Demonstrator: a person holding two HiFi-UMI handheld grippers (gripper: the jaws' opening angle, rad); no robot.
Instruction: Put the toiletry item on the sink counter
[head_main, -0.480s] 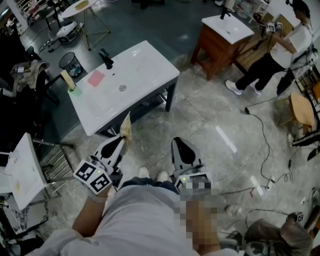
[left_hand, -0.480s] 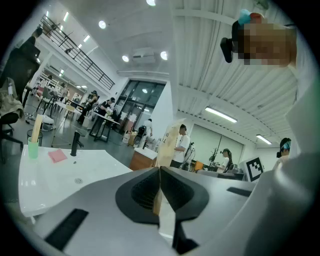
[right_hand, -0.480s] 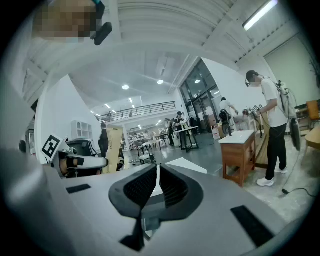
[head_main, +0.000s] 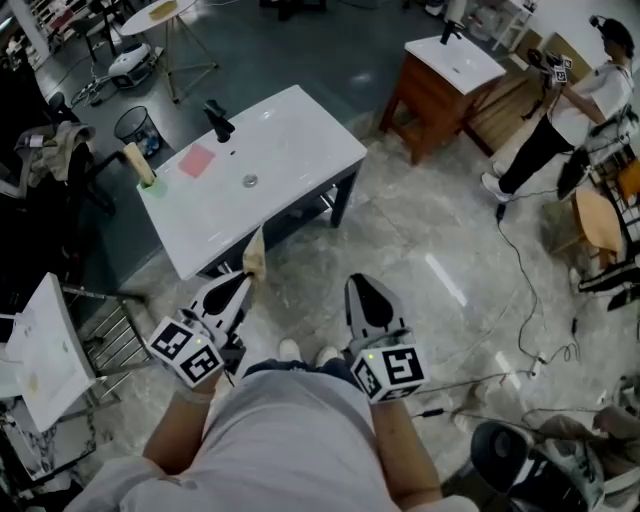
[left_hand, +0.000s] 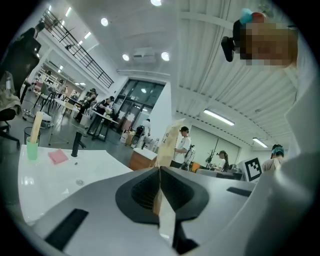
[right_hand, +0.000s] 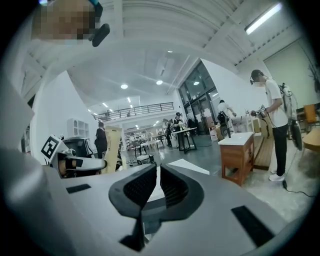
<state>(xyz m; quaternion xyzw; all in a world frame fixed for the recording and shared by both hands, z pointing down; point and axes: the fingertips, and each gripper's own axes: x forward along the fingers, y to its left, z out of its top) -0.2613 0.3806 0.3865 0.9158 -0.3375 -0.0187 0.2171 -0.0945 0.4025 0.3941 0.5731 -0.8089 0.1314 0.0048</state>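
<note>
1. While the person stands on the marbled floor (head_main: 440, 230), both tools are held out roughly level ahead of the torso. The left tool (head_main: 246, 276) is at 11 o'clock and the right tool (head_main: 359, 283) at 1 o'clock (clock read on the head view, 12 at top).
2. Left tool: clenched on a flat tan toiletry packet (left_hand: 168, 144). The pads grip its lower end and the rest stands up above the fingertips. Dark print on it is too small to read.
3. Packet location: held in the air at the near, 6 o'clock edge of the white sink surface (head_main: 300, 150). It is not lying on that surface.
4. Right tool: jaws drawn in to a thin slit, with nothing between them.
5. On the surface:
   - The drain (head_main: 250, 181) sits mid-basin.
   - A black faucet (head_main: 215, 120) is at 11 o'clock of the drain.
   - A pink pad (head_main: 196, 160) is at 10 o'clock of the drain, near the faucet but apart from it.
   - A green cup (head_main: 152, 186) stands at the 9 o'clock corner with a tan upright item (head_main: 137, 160) in it. What that item is cannot be told.
6. Surroundings:
   - A mesh waste bin (head_main: 135, 125) stands on the floor at 10 o'clock, just beyond the surface.
   - A second sink on a wooden cabinet (head_main: 440, 90) is at 1 o'clock, well apart.
   - Another person (head_main: 560, 120) stands at 2 o'clock beside that cabinet.
   - Cables (head_main: 530, 290) trail over the floor at 3 o'clock.
</note>
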